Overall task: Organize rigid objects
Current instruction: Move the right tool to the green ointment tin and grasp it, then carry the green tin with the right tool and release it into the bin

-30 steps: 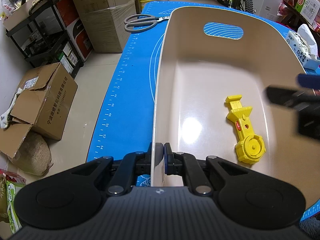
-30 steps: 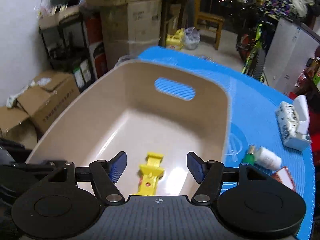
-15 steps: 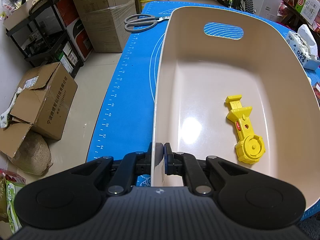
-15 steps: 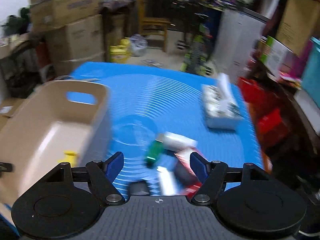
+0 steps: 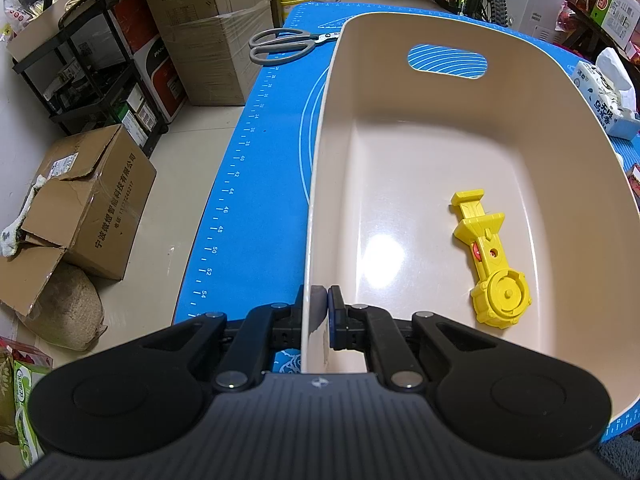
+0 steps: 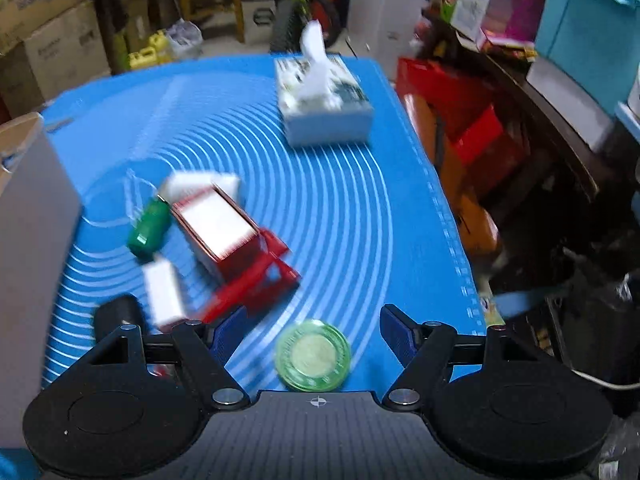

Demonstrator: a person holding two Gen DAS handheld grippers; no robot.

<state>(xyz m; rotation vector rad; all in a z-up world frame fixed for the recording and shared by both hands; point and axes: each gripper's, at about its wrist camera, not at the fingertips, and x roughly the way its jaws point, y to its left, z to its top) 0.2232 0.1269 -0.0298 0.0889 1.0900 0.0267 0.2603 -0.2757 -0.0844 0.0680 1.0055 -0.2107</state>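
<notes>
Left gripper (image 5: 322,312) is pinched tight on the near left wall of the beige bin (image 5: 320,184), one pad outside and one inside, so I hold the bin steady on the blue mat (image 5: 256,184). Gray scissors (image 5: 280,44) lie on the mat beyond the bin's far left corner. Inside the bin I see one yellow toy launcher (image 5: 490,258) lying flat near the right wall, its round end toward me.

On the right side, my right gripper (image 6: 312,330) is spread wide and holds nothing. It hangs over the mat, well to the right of the bin (image 6: 24,216). A round green disc (image 6: 313,361) lies flat just below and between its fingers, a little nearer to me than the blue pads (image 6: 396,330). I think that is the next thing to pick up. It is round, so no side is better than another, and I judge I only need to go down and pull back a bit. The right gripper is the near one; the left one is busy.

To the left of the disc lie a green-capped bottle (image 6: 150,226), a red and white box (image 6: 220,232) and a small white piece (image 6: 164,292), all blurry. A tissue box (image 6: 324,104) sits farther back.
</notes>
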